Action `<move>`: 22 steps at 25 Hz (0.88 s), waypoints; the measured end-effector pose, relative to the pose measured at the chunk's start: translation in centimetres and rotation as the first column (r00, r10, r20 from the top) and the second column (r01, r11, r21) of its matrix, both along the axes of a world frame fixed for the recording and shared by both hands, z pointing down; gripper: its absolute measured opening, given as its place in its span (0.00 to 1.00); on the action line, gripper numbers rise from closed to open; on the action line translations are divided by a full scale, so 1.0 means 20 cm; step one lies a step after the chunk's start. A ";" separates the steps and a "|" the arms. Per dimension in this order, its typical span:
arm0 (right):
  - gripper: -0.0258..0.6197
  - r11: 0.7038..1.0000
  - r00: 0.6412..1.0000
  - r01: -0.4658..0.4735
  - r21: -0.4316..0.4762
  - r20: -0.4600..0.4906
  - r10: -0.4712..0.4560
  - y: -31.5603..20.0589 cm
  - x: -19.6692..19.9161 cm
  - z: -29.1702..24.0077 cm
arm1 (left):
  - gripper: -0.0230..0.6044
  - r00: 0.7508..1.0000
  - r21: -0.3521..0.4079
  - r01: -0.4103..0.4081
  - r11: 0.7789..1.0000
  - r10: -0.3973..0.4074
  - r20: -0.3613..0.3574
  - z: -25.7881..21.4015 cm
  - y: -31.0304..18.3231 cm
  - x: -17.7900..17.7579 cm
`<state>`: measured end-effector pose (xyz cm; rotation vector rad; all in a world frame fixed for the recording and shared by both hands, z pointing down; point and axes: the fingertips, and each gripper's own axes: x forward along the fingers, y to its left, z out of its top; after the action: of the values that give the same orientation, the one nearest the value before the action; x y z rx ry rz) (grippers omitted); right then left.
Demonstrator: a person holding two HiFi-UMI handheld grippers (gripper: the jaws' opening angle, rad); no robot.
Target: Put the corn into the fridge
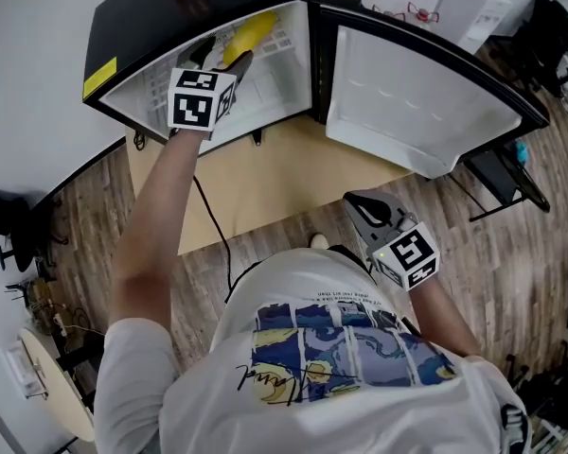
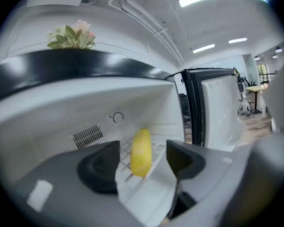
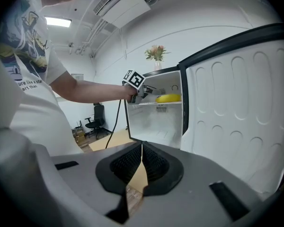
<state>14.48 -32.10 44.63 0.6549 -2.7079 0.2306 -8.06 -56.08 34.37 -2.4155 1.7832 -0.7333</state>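
The yellow corn lies on the white wire shelf in the upper part of the open black fridge. My left gripper is at the shelf's front, just short of the corn, its jaws open and apart from it. In the left gripper view the corn rests beyond the two dark fingers, untouched. The right gripper view shows the corn on the shelf with the left gripper beside it. My right gripper hangs low near my body, shut and empty.
The fridge door stands wide open to the right, its white inner side close by my right gripper. The fridge stands on a light wooden board with a black cable across it. A flower pot tops the fridge.
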 end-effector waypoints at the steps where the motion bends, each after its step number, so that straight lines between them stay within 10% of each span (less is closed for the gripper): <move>1: 0.06 1.000 1.000 0.004 0.001 -0.002 -0.004 0.02 -0.03 0.00 | 0.53 1.000 0.005 -0.006 1.000 0.006 -0.011 -0.01 0.04 0.00; 12: 0.06 1.000 1.000 0.005 0.023 -0.031 -0.005 0.22 -0.34 -0.03 | 0.31 0.973 0.016 -0.149 0.989 0.149 -0.177 0.05 0.70 -0.04; 22: 0.06 0.999 0.999 -0.016 0.030 -0.042 0.017 0.48 -0.63 -0.09 | 0.05 0.878 -0.085 -0.318 0.944 0.260 -0.403 0.30 1.49 -0.17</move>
<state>1.89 -22.44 42.82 0.6830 -2.6710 0.1794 -11.39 -26.31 40.33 -3.0129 1.4482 -0.3878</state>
